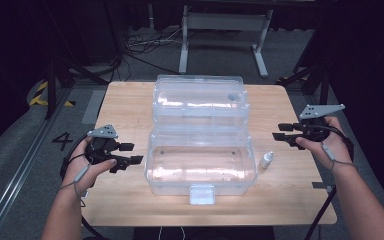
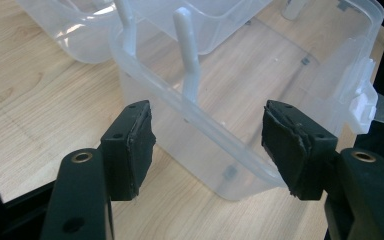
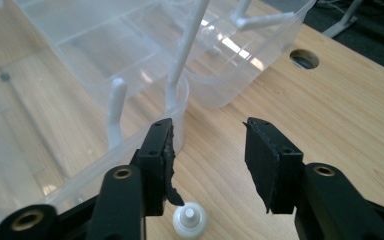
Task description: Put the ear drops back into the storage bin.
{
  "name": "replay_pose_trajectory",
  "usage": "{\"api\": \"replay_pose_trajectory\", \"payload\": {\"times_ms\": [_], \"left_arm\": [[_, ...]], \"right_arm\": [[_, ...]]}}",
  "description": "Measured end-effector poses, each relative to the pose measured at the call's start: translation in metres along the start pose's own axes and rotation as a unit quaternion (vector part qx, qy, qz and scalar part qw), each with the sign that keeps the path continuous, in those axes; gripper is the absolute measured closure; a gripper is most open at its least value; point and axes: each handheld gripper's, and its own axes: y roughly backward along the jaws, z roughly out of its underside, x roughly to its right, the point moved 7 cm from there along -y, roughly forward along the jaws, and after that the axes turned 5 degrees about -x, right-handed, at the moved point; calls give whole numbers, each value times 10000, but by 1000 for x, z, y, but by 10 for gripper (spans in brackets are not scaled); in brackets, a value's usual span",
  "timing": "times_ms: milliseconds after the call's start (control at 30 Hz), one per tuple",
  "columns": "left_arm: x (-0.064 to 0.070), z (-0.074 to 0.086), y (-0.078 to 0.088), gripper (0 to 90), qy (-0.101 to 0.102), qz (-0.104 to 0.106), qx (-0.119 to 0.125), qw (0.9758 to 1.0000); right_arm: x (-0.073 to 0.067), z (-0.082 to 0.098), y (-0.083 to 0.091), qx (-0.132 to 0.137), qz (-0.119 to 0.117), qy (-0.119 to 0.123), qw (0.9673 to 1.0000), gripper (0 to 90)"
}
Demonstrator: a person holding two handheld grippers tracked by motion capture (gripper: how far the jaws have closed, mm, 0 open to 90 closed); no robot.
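Wooden tabletop [image 1: 130,107]: open clear storage box [image 1: 200,167] at centre, dropper bottle [image 1: 266,159] beside it. Both grippers, left [image 1: 132,154] and right [image 1: 281,131], gape empty; lower your right one squarely over the bottle.

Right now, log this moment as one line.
left gripper: open, empty | right gripper: open, empty | clear box: open, between them | small bottle: beside box

Digit "4" on the floor [image 1: 61,140].
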Motion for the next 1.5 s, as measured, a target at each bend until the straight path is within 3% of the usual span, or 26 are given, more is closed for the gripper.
{"api": "replay_pose_trajectory", "payload": {"times_ms": [133, 267, 300, 333, 367, 433, 567, 1033, 1333, 1500], "left_arm": [[-2, 6, 1, 376, 80, -49, -53, 9999], [-2, 9, 3, 373, 114, -110, -63, 9999], [-2, 9, 3, 372, 114, -110, -63, 9999], [-3, 10, 4, 368, 126, -124, -70, 9998], [-3, 11, 4, 368, 138, -128, -70, 9998], [-3, 13, 5, 367, 167, -158, -79, 9997], [-4, 16, 6, 366, 187, -177, -90, 9996], [-7, 19, 6, 360, 249, -159, -120, 9995], [-9, 19, 5, 357, 338, -223, -67, 9992], [-10, 19, 5, 356, 354, -225, -79, 9991]], "right_arm": [[-2, 3, -7, -466, -9, 130, 9988, 596], [-3, 7, -15, -973, -37, 249, 9949, 597], [-3, 7, -15, -973, -37, 249, 9949, 597], [-5, 10, -20, -1282, -70, 337, 9911, 582], [-5, 10, -20, -1282, -70, 337, 9911, 582], [-6, 14, -23, -1635, -113, 396, 9857, 578], [-7, 20, -30, -1998, -145, 509, 9784, 572], [-4, 35, -52, -2713, -233, 612, 9603, 549], [-8, 41, -63, -3059, -339, 711, 9488, 591], [-8, 43, -69, -3148, -411, 799, 9449, 628]]}}
